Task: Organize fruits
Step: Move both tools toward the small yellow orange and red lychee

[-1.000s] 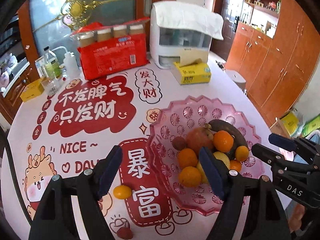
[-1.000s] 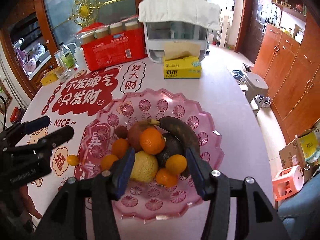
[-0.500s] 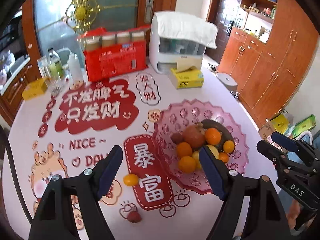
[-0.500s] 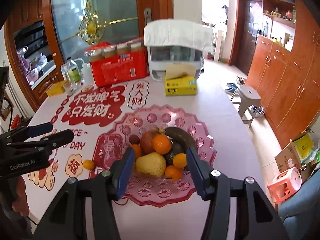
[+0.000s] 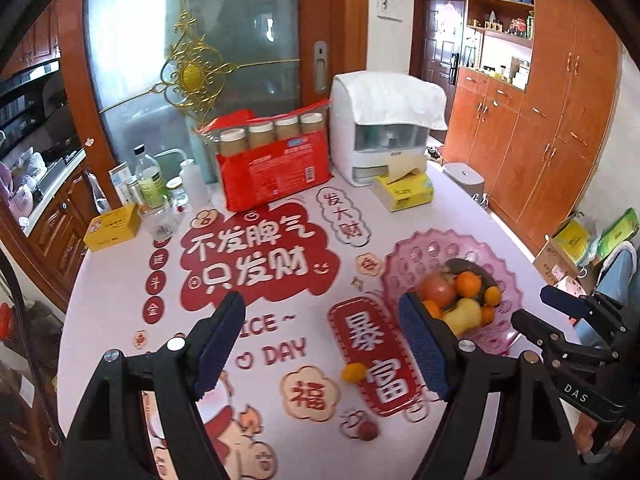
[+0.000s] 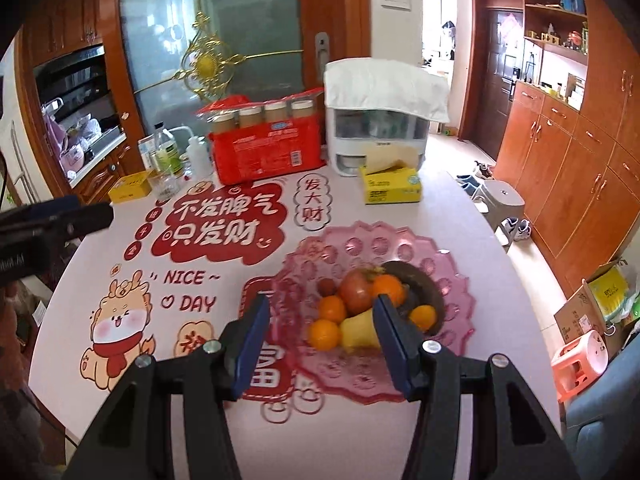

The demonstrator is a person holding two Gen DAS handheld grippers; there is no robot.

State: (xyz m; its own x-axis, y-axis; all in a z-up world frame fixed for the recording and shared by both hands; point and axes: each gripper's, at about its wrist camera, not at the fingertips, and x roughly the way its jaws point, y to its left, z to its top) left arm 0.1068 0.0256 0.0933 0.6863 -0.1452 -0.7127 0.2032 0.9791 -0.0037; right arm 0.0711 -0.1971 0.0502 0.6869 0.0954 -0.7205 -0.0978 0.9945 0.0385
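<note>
Left wrist view: the table (image 5: 120, 280) now sits farther off than a second ago, so the pink fruit plate (image 5: 404, 256) looks smaller and more of the printed cloth shows. The left gripper (image 5: 322, 342) hangs released above the cloth, its two blue-padded jaws wide apart with nothing between them. Two pieces of fruit lie loose on the cloth, where they lay before — one small orange (image 5: 353, 372) just left of the plate and one small red fruit (image 5: 368, 432) nearer the camera. The pile on the plate is partly hidden by the right-hand jaw; four orange pieces, one red apple (image 5: 438, 289), one yellow pear (image 5: 466, 316) and one dark banana (image 5: 466, 266) can be made out. The right gripper (image 5: 530, 312) enters from the right edge.

Right wrist view: here too the plate (image 6: 360, 240) has shrunk and slid lower in frame, and the room opens up around it. The right gripper (image 6: 322, 342) hovers released over the plate's near side, gripping nothing. On the plate I count four oranges, one apple (image 6: 358, 290), one pear (image 6: 356, 332), one banana (image 6: 420, 280) and one small dark-red fruit (image 6: 327, 287). At the back stand one red package (image 6: 264, 156), one white appliance (image 6: 380, 136) and one yellow tissue box (image 6: 390, 188) — the left gripper (image 6: 60, 218) shows at the left edge.
</note>
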